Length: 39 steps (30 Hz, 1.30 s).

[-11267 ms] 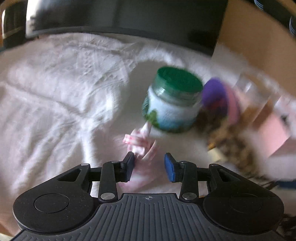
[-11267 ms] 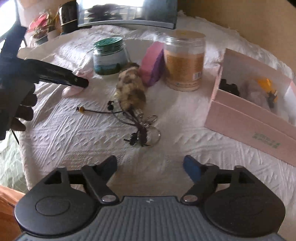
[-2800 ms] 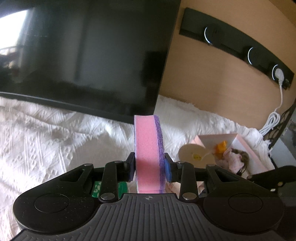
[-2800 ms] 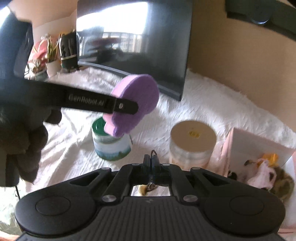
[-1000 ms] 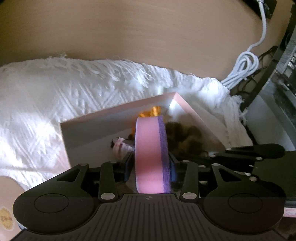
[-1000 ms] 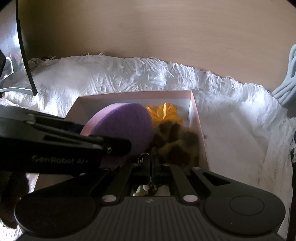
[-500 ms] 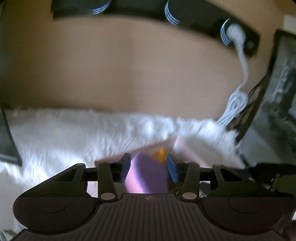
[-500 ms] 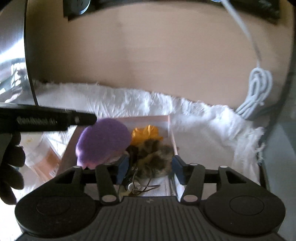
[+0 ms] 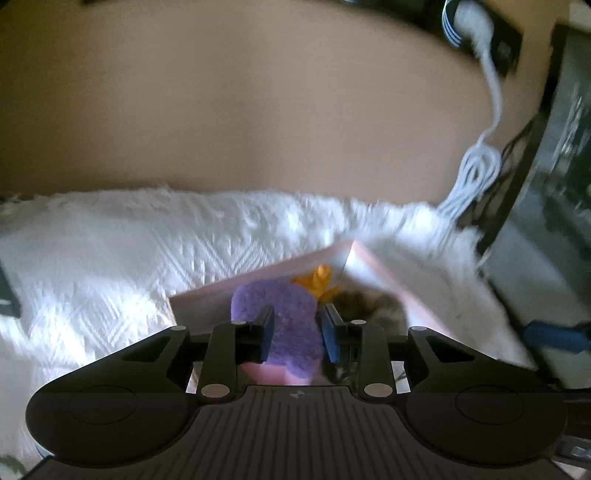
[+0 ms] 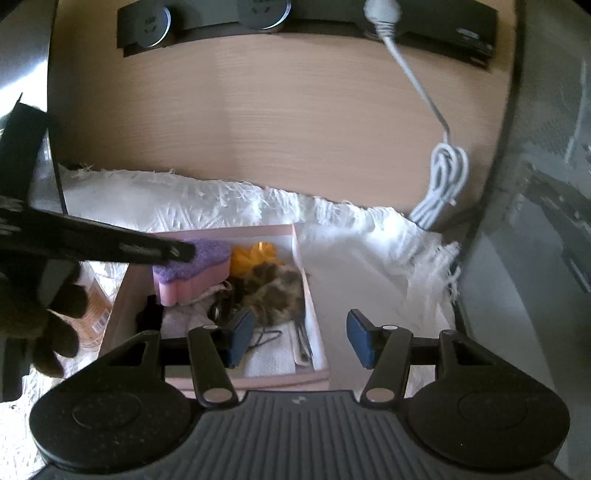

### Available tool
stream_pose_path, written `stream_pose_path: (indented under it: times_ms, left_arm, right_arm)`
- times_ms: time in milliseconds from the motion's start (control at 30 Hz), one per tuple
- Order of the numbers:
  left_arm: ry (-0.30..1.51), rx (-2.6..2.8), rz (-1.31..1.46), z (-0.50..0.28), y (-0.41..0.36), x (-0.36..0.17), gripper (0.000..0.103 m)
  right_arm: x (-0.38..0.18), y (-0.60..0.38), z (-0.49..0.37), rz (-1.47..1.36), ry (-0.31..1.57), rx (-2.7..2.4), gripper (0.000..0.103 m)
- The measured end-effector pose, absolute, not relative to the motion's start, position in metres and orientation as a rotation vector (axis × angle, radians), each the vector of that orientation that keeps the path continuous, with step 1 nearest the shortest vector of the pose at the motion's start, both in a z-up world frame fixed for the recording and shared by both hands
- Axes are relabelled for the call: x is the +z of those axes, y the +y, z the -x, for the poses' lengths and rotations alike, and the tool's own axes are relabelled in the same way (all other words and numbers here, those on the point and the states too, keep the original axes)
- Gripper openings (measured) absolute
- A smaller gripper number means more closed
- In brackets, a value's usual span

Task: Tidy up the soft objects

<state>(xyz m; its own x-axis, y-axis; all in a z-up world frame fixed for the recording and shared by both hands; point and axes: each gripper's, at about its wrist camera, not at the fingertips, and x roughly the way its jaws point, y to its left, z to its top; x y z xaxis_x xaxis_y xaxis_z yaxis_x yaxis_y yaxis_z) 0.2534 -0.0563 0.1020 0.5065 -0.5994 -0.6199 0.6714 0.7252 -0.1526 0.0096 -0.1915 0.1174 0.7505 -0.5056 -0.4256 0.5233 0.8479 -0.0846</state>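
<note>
Released since a second ago: left gripper (image 9: pixel 294 334) jaws closing on nothing, right gripper (image 10: pixel 300 340) standing wide and empty; sponge (image 10: pixel 192 271) now lying in pink box (image 10: pixel 306 280) beside fur keychain (image 10: pixel 275 291). Light, squashy; pinching across flat faces likely safest

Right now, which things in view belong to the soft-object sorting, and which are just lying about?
Part of the job:
- pink box
- purple and pink sponge
- mottled furry keychain
- orange soft item

Just lying about:
- coiled white cable
- clear jar
- white cloth
- black socket strip
</note>
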Motion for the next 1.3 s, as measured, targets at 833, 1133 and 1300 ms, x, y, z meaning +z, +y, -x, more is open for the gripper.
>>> stream_pose_path:
  times_ms: [833,1133,1300]
  left_arm:
    - [0.672,-0.088,0.008,-0.016,0.040,0.010,0.035]
    - [0.655,-0.049,-0.011,-0.014,0.032,0.004,0.037]
    - [0.653,-0.040,0.000,-0.015,0.032,0.004,0.038]
  right_arm:
    - [-0.009,-0.132,0.000,0.180,0.577,-0.070,0.088]
    - [-0.012,-0.146,0.001,0.120,0.587,-0.140,0.103]
    - [-0.014,-0.144,0.006,0.144,0.558,-0.131,0.103]
